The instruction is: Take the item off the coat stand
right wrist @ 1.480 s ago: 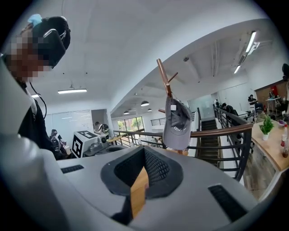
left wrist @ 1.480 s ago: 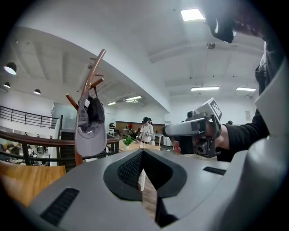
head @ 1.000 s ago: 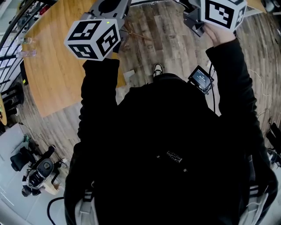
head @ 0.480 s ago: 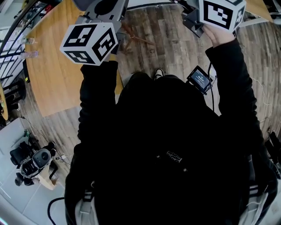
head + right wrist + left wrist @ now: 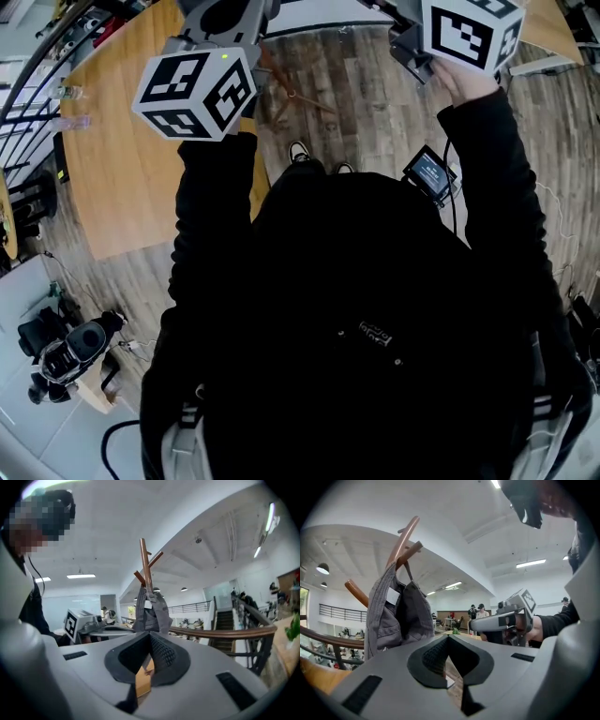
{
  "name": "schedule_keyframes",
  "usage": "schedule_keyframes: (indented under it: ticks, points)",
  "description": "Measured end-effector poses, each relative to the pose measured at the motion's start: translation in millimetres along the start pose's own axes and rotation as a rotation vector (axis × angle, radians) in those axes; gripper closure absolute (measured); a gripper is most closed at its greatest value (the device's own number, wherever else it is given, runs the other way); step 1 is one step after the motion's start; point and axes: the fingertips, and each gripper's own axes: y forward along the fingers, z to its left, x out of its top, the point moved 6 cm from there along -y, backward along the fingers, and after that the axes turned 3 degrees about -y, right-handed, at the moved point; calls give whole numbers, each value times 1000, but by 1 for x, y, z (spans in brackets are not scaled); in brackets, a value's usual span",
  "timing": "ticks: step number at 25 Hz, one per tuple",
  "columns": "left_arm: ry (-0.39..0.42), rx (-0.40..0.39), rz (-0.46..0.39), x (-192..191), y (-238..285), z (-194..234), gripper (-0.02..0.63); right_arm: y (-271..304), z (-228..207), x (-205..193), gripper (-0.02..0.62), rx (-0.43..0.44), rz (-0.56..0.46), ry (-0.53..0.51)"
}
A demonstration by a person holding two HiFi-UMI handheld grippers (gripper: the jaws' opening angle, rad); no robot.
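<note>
Two claws up at the top edge of the head view, left claw [image 5: 449, 641] at upper left, right claw [image 5: 151, 639] at upper right. Both closed, jaws pressed together, nothing between them in either claw's own view. Hung on a peg of the brown wooden coat stand [image 5: 404, 541]: a grey cloth item [image 5: 391, 616] with a white label near its top. Sits left of centre in the left gripper view, above and to the left of the shut jaws, apart from them. Shows again at the centre of the right gripper view, straight above that claw's jaw tips in the picture but farther back, untouched. At centre right of the left gripper view, the right claw gripped in a hand [image 5: 536, 627], level and pointing left towards the stand. Behind the stand in the right gripper view, a curved wooden railing [image 5: 220, 632] running off to the right. Below, in the head view, a black jacket [image 5: 375, 328] filling most of the frame, a pale wooden bench [image 5: 122, 169] at upper left, plank floor [image 5: 366, 94] at top centre with two shoes [image 5: 300, 150] just past the jacket's edge, and a small lit screen [image 5: 431, 173] beside the right sleeve.
</note>
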Motion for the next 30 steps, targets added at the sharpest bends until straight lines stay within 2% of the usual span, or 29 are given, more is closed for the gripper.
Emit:
schedule_keyframes:
  ticks: [2, 4, 7, 9, 15, 21, 26, 30]
  points:
    - [-31, 44, -6, 1, 5, 11, 607, 15, 5, 8, 580, -90, -10, -97]
    - [-54, 44, -1, 1, 7, 20, 607, 29, 11, 10, 580, -182, -34, -178]
    - [-44, 41, -15, 4, 4, 28, 607, 39, 14, 6, 579, -286, -83, -155]
    - [-30, 48, -41, 5, 4, 25, 607, 38, 11, -4, 578, -323, -87, -119]
    - [-46, 51, -67, -7, 4, 22, 607, 45, 19, -19, 578, -290, -76, -106]
    - [-49, 106, -96, -1, -9, 20, 607, 48, 29, -17, 579, -259, -88, -98]
    - [-50, 130, -81, 0, -29, 47, 607, 80, 39, -7, 578, -230, -101, -76]
    - [-58, 157, -76, -3, -57, 51, 607, 81, 53, -13, 578, -205, -79, -55]
